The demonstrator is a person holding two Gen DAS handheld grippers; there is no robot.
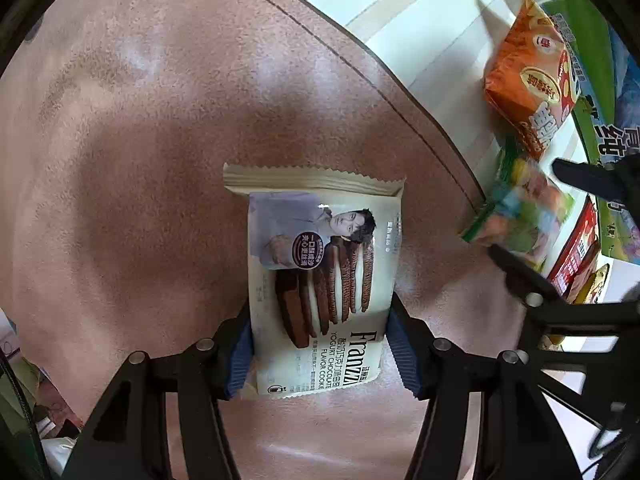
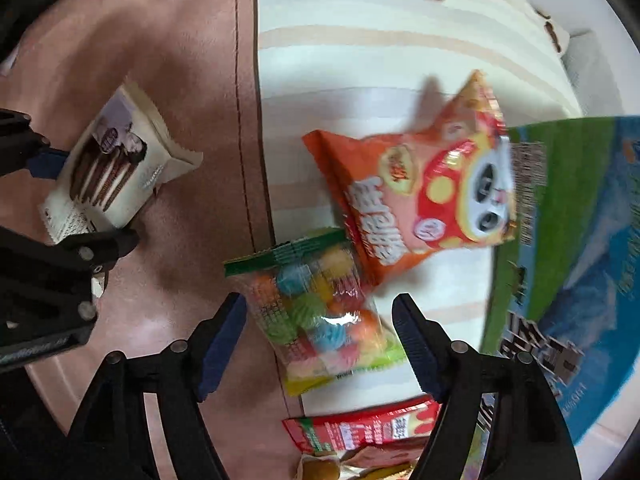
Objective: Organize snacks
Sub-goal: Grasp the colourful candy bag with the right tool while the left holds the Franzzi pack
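A cream pack of chocolate sandwich cookies (image 1: pixel 320 264) is clamped at its lower end between the blue pads of my left gripper (image 1: pixel 320 320), over a pink padded surface (image 1: pixel 140 160). From the right wrist view the same pack (image 2: pixel 116 168) sits in the left gripper (image 2: pixel 76 204) at the far left. My right gripper (image 2: pixel 318 320) stands open around a clear bag of coloured candies (image 2: pixel 312 292). The bag lies across the pink surface's edge and a striped cloth (image 2: pixel 360 60), with a gap at the left pad. The left wrist view shows the candy bag (image 1: pixel 520 216) between those fingers.
An orange snack bag with a panda face (image 2: pixel 420 200) lies just beyond the candy bag, partly on a green and blue box (image 2: pixel 580 240). A red snack pack (image 2: pixel 360 428) and another wrapper lie on the near side, under the right gripper's finger.
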